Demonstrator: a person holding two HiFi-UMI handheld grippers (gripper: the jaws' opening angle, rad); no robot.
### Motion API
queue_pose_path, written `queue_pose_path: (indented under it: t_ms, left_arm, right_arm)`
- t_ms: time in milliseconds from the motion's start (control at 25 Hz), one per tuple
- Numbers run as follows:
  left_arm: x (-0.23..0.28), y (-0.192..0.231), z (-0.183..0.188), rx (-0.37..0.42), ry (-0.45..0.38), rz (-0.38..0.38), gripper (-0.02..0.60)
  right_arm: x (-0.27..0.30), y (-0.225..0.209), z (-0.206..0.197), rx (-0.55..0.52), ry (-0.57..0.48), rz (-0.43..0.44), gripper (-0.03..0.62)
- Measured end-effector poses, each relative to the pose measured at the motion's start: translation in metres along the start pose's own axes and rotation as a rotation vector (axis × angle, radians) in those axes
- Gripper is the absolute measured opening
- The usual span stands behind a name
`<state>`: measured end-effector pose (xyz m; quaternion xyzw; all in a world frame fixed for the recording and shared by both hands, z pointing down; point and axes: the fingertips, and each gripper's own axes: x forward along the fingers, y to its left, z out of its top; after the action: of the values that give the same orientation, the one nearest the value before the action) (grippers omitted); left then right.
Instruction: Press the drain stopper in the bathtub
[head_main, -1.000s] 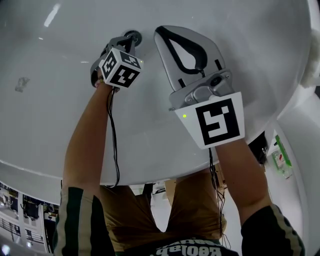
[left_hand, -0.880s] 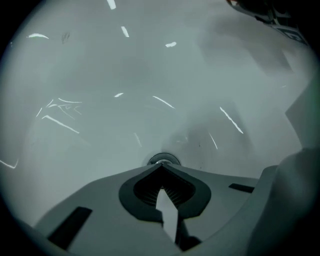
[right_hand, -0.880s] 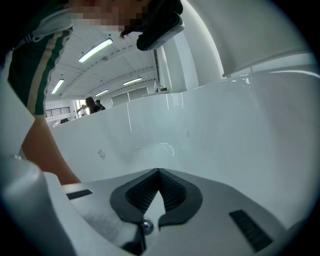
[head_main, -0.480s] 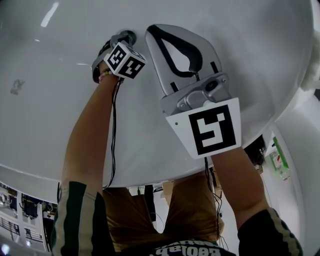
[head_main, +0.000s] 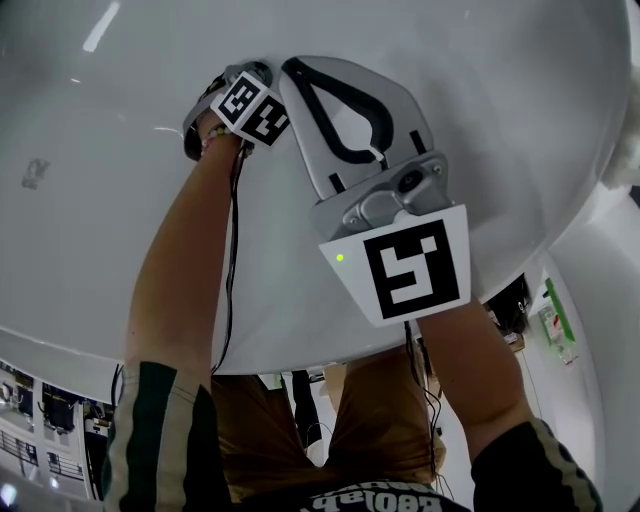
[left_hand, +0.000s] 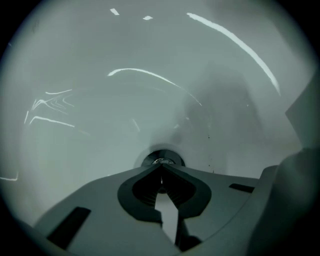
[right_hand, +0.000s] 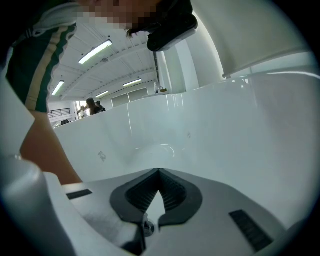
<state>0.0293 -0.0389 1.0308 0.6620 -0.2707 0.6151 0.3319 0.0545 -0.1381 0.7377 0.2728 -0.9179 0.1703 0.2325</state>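
Observation:
The dark round drain stopper (left_hand: 162, 159) sits in the floor of the white bathtub (left_hand: 100, 125). My left gripper (left_hand: 161, 166) is shut, empty, and its joined tips rest right at the stopper's near edge. In the head view the stopper (head_main: 264, 70) peeks out beyond the left gripper (head_main: 250, 73) and its marker cube (head_main: 252, 108). My right gripper (head_main: 289, 66) hovers just right of it, tips close to the stopper, jaws shut on nothing. From the right gripper view its tips (right_hand: 159, 170) face the tub's curved wall (right_hand: 210, 135).
The tub's rim (head_main: 300, 355) curves across below my arms. A green-labelled packet (head_main: 558, 318) lies on the floor outside the tub at the right. A faint mark (head_main: 32, 172) shows on the tub's wall at the left. A person (right_hand: 93, 106) stands far off.
The left gripper has pushed a little further toward the stopper and its cube has turned. The right gripper has slid left, closing in beside the left one.

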Motion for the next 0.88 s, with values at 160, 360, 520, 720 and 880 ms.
queue_pose_path:
  t_ms: [160, 360, 520, 720, 880]
  left_arm:
    - [-0.001, 0.000, 0.000, 0.009, -0.011, -0.010, 0.011]
    - [-0.001, -0.001, 0.000, 0.004, -0.034, 0.027, 0.011]
    - [-0.005, -0.001, 0.000, -0.028, -0.050, 0.003, 0.009]
    - [-0.019, 0.000, -0.003, -0.109, -0.110, -0.016, 0.009]
    - [-0.016, -0.002, -0.009, -0.120, -0.136, -0.016, 0.009]
  right_arm:
    - [0.000, -0.003, -0.001, 0.008, 0.004, -0.008, 0.009]
    - [0.001, -0.003, 0.000, 0.017, 0.001, -0.010, 0.009]
    - [0.001, -0.002, -0.002, 0.015, 0.006, -0.005, 0.009]
    - [0.001, -0.006, -0.001, 0.033, 0.001, -0.023, 0.009]
    - [0.001, -0.007, -0.003, 0.028, 0.003, -0.026, 0.009]
